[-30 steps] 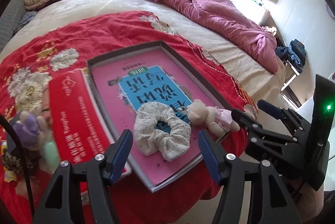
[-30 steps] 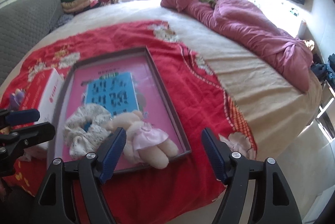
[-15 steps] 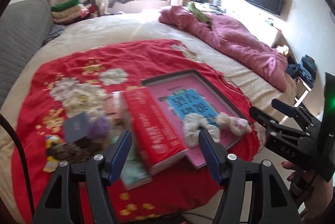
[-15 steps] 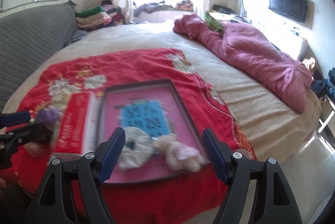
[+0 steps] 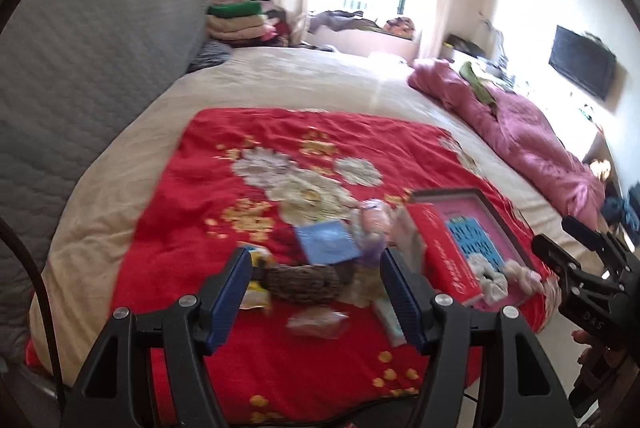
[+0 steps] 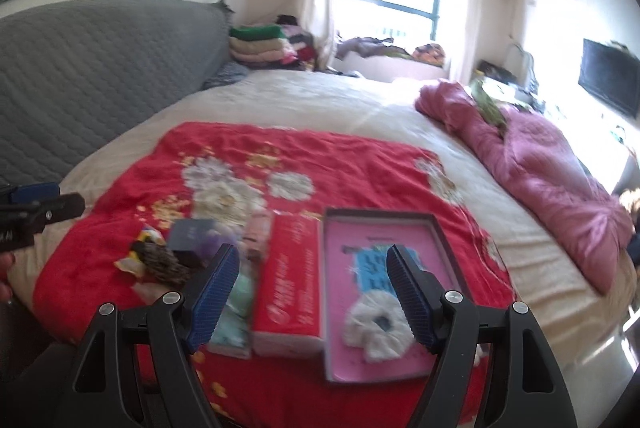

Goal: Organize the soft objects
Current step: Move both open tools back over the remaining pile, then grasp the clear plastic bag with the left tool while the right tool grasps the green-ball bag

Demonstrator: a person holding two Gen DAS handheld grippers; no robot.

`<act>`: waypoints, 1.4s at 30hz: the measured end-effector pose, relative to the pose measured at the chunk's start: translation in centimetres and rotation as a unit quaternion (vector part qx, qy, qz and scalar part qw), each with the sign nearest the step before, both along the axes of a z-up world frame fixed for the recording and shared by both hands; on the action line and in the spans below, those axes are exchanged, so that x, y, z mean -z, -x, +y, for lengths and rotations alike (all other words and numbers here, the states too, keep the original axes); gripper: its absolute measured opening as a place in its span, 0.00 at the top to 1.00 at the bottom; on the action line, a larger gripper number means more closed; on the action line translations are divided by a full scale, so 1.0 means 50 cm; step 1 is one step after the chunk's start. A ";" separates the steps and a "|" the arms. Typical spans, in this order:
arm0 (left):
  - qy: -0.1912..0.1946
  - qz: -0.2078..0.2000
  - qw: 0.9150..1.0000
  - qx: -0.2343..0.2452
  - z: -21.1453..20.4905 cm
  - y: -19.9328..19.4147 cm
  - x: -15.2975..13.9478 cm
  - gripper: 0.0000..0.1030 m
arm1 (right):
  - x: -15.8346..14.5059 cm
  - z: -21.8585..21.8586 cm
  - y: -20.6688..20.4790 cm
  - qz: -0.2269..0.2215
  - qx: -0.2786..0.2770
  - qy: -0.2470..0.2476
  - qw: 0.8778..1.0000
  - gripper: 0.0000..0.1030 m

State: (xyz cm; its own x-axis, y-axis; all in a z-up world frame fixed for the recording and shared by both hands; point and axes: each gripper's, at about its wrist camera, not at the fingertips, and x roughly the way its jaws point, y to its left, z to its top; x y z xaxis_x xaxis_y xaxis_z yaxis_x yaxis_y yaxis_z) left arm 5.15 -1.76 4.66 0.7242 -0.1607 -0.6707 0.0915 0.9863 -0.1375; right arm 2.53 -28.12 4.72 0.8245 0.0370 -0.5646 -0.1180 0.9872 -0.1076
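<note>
Two handheld grippers hover above the near edge of a bed (image 6: pixel 328 96) spread with a red floral blanket (image 6: pixel 320 156). Both sets of blue-padded jaws stand open with nothing between them.

On the blanket, a dark-rimmed pink tray (image 6: pixel 438 228) already holds a white scrunchie (image 6: pixel 376 324); in the left wrist view a small plush toy (image 5: pixel 524 274) lies beside the scrunchie on the tray's near end. A red box (image 6: pixel 290 284) lies against the tray's left side. Left of the box sits a loose, blurred cluster: a purple soft toy (image 5: pixel 374 228), a blue card (image 5: pixel 326 242), a brown knitted item (image 5: pixel 308 280) and crinkled wrappers.

The left gripper (image 5: pixel 316 288) points down at that cluster, framing the brown knitted item. The right gripper (image 6: pixel 312 292) is aimed lower right, over the box and tray, tilted downward.

The next step appears to be fetching another soft thing from the cluster. It would go best if the left gripper descended squarely over one item, the knitted piece or the purple toy, closing on its bulk rather than on a wrapper or the card, then lifting clear of the box before crossing to the tray.
</note>
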 end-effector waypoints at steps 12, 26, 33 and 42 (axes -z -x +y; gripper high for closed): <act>0.008 0.024 0.999 -0.033 0.100 -0.011 0.055 0.36 | 0.013 0.125 -0.036 0.011 -0.060 0.018 0.998 0.25; -0.004 0.095 0.995 0.000 0.054 -0.042 0.189 0.36 | 0.143 0.137 -0.071 0.076 -0.073 0.027 0.994 0.25; -0.002 0.114 0.993 0.025 0.027 -0.047 0.227 0.36 | 0.193 0.141 -0.085 0.102 -0.078 0.024 0.991 0.25; 0.019 0.146 0.988 0.049 0.007 -0.066 0.274 0.36 | 0.228 0.150 -0.099 0.120 -0.084 0.035 0.989 0.25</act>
State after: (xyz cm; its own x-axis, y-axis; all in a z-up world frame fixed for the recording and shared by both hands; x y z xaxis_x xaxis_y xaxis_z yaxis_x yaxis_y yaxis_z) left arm 8.45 -1.41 -9.03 0.4812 -0.2496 -0.8403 0.1370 0.9682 -0.2092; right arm 7.51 -20.59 -6.70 0.6516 0.1168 -0.7495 -0.3105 0.9426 -0.1230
